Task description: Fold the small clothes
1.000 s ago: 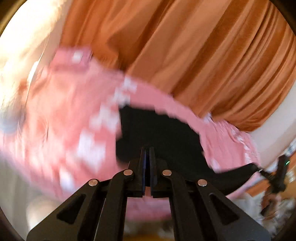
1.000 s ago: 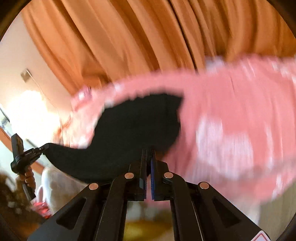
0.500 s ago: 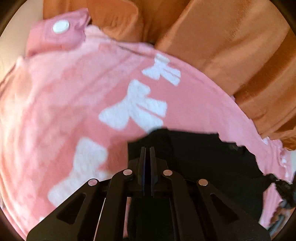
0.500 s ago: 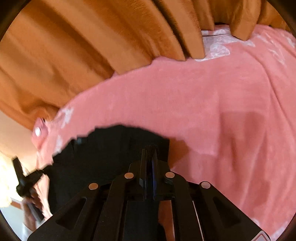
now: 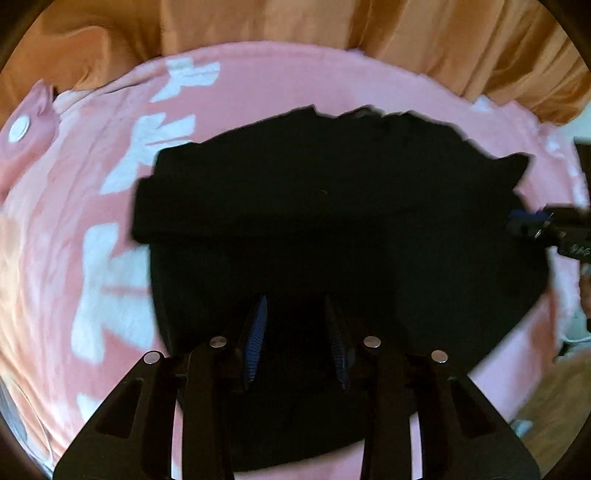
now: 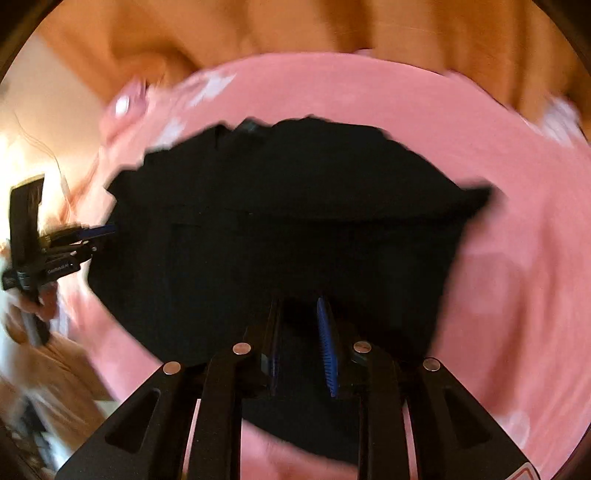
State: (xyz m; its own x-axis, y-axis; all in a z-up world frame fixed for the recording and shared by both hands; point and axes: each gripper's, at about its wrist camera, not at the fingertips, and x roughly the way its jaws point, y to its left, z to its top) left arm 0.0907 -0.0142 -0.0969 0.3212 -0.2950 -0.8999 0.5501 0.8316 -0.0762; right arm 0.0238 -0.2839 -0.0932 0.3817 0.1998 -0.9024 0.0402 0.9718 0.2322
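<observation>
now both the left tongs [image 5: 295, 306] and right tongs [image 6: 299, 306] stand open, empty, over the black garment [image 5: 332, 221] on the pink blanket [image 5: 74, 221].

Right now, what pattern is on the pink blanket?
White bows on the pink blanket, clearest in the left wrist view.

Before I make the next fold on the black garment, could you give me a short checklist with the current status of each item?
1. Left gripper released: ok, its jaws stand apart above the cloth.
2. Right gripper released: ok, jaws apart, nothing visibly pinched.
3. Black garment down on the pink blanket: ok, it lies spread with blanket showing around it.
4. Garment flat and smooth: cannot tell, the fabric is too dark and blurred to show wrinkles.
5. Edges even: not ok, the far edge looks ragged and a flap juts out on the left in the left wrist view.
6. Orange curtain clear of the garment: ok, it stays beyond the blanket's far edge.
</observation>
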